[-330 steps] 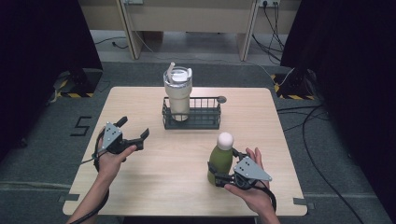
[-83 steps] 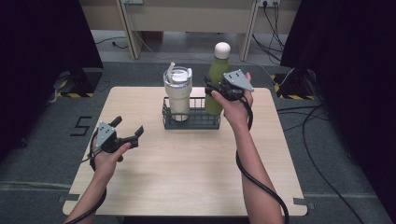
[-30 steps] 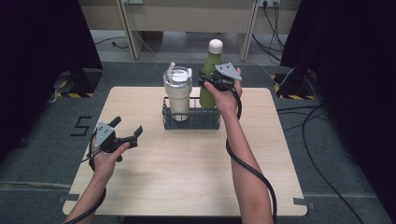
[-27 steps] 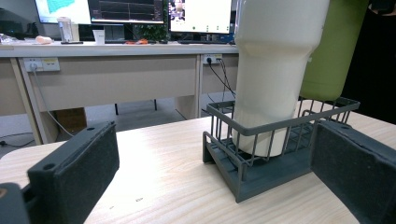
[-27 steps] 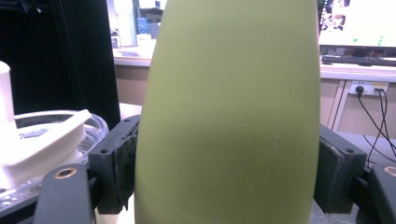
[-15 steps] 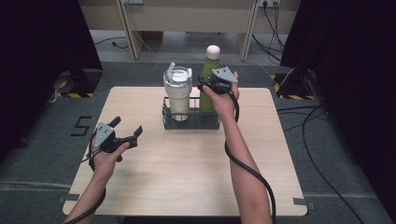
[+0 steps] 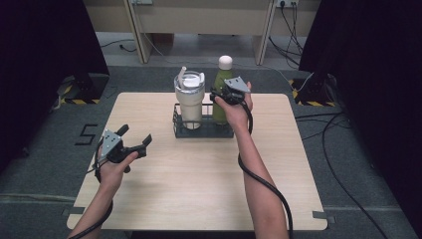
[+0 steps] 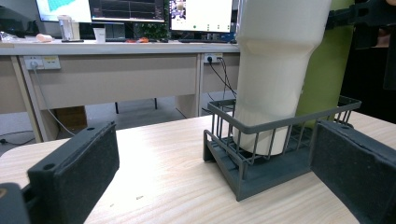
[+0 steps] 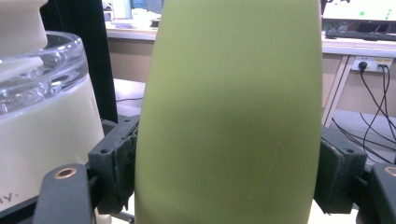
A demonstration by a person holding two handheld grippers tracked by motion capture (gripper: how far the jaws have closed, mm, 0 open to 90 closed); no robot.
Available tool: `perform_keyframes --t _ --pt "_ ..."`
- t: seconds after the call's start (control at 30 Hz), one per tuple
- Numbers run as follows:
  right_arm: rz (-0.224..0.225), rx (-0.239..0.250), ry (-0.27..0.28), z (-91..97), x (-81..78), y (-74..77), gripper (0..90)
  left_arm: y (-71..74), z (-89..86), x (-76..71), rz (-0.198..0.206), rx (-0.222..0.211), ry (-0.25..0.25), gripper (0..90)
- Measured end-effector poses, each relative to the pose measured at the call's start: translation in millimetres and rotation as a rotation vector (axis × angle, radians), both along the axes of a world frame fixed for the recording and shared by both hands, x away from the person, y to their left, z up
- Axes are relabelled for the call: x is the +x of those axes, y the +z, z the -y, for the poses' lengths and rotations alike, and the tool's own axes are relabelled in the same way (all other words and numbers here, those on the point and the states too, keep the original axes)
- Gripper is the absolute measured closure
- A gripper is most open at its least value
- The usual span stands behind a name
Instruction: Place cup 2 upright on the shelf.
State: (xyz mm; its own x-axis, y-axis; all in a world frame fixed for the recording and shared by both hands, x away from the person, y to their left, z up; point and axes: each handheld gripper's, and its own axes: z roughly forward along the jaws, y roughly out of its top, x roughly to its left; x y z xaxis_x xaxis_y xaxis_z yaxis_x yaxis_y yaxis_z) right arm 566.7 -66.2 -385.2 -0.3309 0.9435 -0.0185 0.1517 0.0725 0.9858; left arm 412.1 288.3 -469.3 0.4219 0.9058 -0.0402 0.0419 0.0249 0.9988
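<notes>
Light wooden counter [image 7: 199, 189] stands on a grey floor, with dark curtains at both sides and a long desk behind it. Near the far edge of the counter sits a small dark grey wire basket [image 7: 203, 130], and a cream plastic tumbler with a clear lid and a straw [image 7: 189, 99] stands upright in its left half. The right gripper [image 7: 225, 95] is clamped on a tall olive-green metal bottle with a white cap [image 7: 222, 87], its two black jaws pressing the body from both sides, as the right gripper view [image 9: 224, 182] shows clearly. The long axis of the bottle is upright, and it stands just beside the tumbler, on the right half of the basket; I cannot tell if its bottom already rests on the basket floor or hangs a little above. The coming move turns on this: the free place lies straight below the bottle, so it seems that the bottle only needs to go down and then be released. The left gripper [image 7: 130, 148] hovers well apart at the near left, its jaws wide apart and holding nothing, pointing toward the basket.
</notes>
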Motion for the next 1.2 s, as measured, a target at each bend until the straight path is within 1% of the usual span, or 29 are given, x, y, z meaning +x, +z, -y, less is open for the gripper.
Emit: perform_keyframes --t 0.1,0.2,0.73,0.8,0.83,0.87,1.0,1.1,1.2 --pt "-0.002 -0.014 0.004 -0.6 -0.2 -3.1 23.3 -0.3 0.4 0.0 -0.001 -0.002 0.000 1.0" --pt "-0.008 -0.014 0.004 -1.1 -0.5 -5.8 23.3 -0.3 0.4 0.0 0.000 -0.002 0.000 1.0" --pt "0.013 -0.011 0.011 0.7 -5.5 -9.2 22.4 -1.2 0.6 0.0 -0.003 -0.002 0.000 1.0" --pt "0.013 -0.019 0.022 0.3 -7.2 -10.5 18.5 -1.3 0.9 -0.1 -0.005 0.002 -0.001 1.0" --pt "0.013 -0.019 0.022 0.3 -7.2 -10.5 18.5 -1.3 0.9 -0.1 -0.005 0.002 -0.001 1.0" --pt "0.004 -0.024 0.037 -0.8 -8.7 -11.9 15.9 -1.3 1.0 -0.1 -0.005 0.002 -0.001 1.0" --pt "0.002 -0.055 0.037 -1.3 -10.2 -15.5 14.3 -1.8 1.1 0.2 -0.006 -0.001 -0.001 1.0" --pt "-0.003 -0.059 0.046 -0.1 -11.3 -18.2 13.2 -1.8 0.8 0.3 -0.006 -0.001 0.000 1.0" --pt "0.000 -0.050 0.045 1.5 -13.2 -18.4 11.6 -1.7 0.6 0.3 -0.006 -0.001 0.001 1.0"
